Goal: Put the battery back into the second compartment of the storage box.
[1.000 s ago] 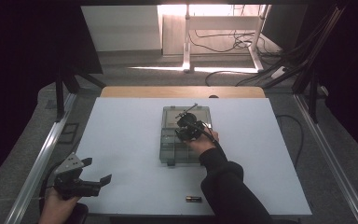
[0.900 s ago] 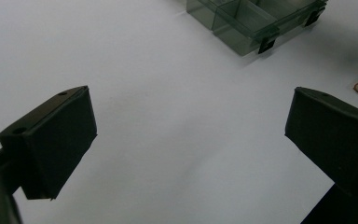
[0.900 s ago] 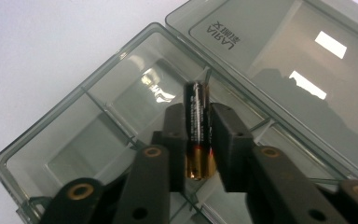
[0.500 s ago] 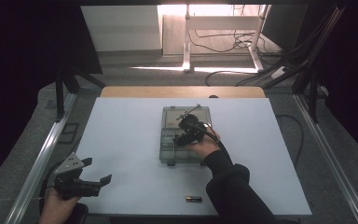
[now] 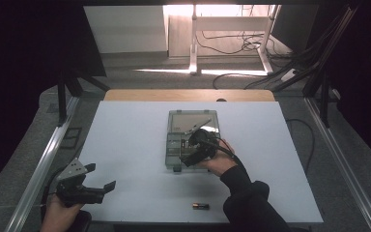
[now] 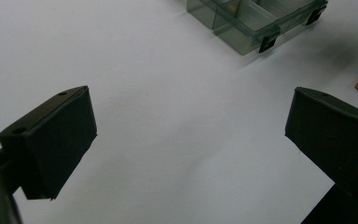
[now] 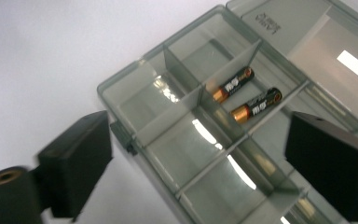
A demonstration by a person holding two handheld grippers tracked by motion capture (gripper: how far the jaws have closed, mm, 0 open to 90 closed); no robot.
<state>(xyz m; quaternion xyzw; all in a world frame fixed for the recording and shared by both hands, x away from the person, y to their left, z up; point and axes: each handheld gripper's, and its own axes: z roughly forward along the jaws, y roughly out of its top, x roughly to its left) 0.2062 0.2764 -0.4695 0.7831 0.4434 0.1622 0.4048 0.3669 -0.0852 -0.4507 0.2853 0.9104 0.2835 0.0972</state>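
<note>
while both grippers' fingers stand released, two batteries lie in the organizer box beyond the right pair.

High view overhead looking forward, gripper views close and low, all sharing the compartment box.

A white table with a wooden far edge stands on grey carpet, flanked by metal rails at both sides. Beyond it, bright light falls on the floor around a white desk frame, where black cables lie tangled. Darkness closes in left and right
</note>
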